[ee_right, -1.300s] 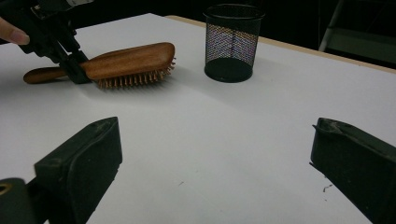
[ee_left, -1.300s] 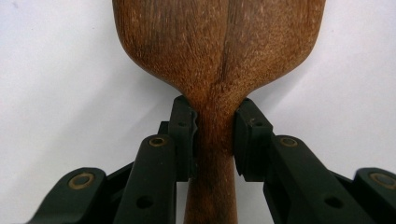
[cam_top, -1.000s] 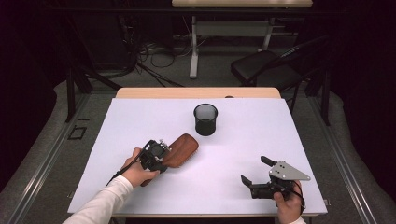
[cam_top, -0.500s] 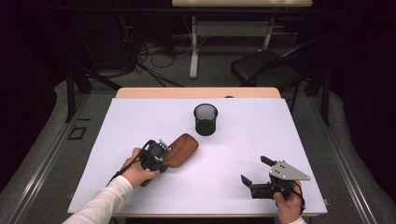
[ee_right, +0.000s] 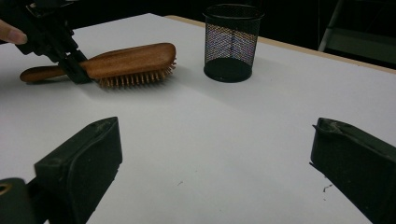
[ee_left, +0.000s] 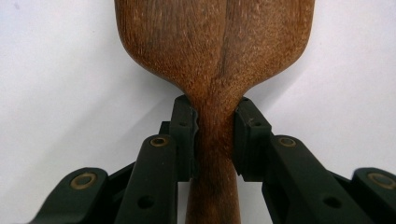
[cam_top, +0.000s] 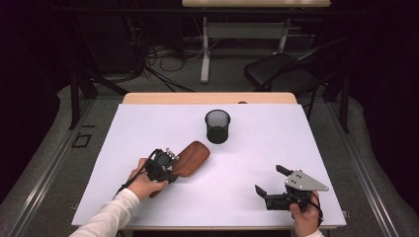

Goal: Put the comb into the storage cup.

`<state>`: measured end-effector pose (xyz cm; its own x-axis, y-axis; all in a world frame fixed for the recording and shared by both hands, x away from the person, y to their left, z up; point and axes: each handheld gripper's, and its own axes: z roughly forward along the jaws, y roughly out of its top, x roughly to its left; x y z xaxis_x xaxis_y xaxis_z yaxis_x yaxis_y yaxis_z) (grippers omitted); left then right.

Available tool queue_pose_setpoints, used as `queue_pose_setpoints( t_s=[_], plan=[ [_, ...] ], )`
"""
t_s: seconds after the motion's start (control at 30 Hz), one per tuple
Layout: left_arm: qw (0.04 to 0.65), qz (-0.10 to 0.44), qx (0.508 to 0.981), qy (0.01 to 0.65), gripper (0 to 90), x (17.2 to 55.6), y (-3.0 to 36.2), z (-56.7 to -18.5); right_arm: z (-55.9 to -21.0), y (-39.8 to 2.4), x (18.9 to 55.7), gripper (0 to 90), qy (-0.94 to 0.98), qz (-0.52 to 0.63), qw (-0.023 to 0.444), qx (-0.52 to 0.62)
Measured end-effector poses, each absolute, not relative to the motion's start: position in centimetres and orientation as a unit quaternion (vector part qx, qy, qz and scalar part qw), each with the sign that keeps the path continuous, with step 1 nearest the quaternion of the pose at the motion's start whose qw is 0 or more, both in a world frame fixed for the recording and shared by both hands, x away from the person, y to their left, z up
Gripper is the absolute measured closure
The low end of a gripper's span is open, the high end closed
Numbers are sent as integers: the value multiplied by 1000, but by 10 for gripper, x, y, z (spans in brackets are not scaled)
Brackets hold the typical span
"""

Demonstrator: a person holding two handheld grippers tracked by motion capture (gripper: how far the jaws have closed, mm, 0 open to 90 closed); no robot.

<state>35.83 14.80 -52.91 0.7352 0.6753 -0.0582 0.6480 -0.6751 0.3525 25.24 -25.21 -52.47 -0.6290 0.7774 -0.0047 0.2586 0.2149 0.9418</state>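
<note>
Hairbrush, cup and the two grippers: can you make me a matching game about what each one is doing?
Things:
1. wooden hairbrush
2. black mesh cup
3. left hand-held gripper
4. right hand-held gripper

States:
A. jaws wide open, nothing between them
B. stands upright on the white table, apart from the rest
C. lies bristles down, held by its handle
D. jaws shut on a wooden handle

Pairs: 1-C, 2-B, 3-D, 4-A

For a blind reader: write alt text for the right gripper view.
The left gripper clamps a wooden hairbrush by its handle, bristles down on the white table. A black mesh cup stands beside it.
</note>
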Motion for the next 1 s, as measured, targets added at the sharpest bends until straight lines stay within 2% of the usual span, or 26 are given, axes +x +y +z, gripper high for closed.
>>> queue_pose_setpoints(
  t_s=[1.0],
  plan=[
    [242, 46, 887, 391, 727, 356, 165, -520, -525, -251, 253, 18, 738, 519, 250, 351]
  ],
)
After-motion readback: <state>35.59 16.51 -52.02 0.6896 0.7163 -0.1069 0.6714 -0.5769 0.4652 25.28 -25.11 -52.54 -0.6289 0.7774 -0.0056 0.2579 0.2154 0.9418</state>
